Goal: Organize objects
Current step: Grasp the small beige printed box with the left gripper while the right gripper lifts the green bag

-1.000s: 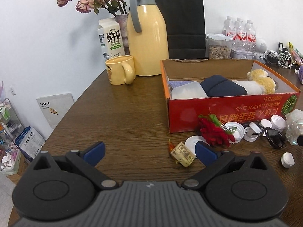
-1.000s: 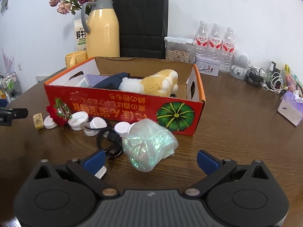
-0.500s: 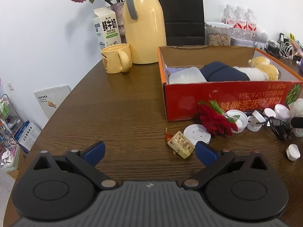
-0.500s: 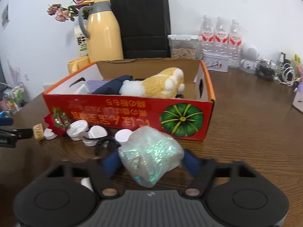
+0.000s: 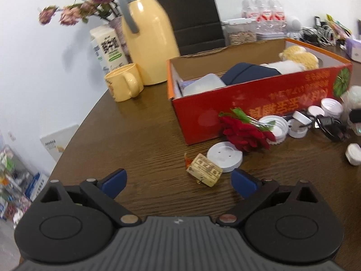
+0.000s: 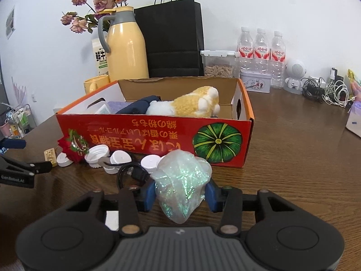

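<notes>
The red box point(image 6: 155, 133) already holds a plush toy point(image 6: 194, 101), a dark pouch point(image 5: 250, 72) and a plastic container point(image 5: 203, 84). The right gripper point(image 6: 180, 195) is clenched on the glittery bag point(image 6: 182, 180), just in front of the box and not yet inside. The left gripper point(image 5: 178, 179) is spread and empty near the small packet point(image 5: 204, 169); the rose point(image 5: 244, 133), white caps point(image 5: 300, 122) and cable point(image 6: 132, 172) remain on the table point(image 5: 135, 131)

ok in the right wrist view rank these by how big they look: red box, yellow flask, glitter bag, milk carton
1. red box
2. yellow flask
3. glitter bag, unsure, since it sits nearest the camera in the right claw
4. milk carton, partly hidden behind the flask
</notes>
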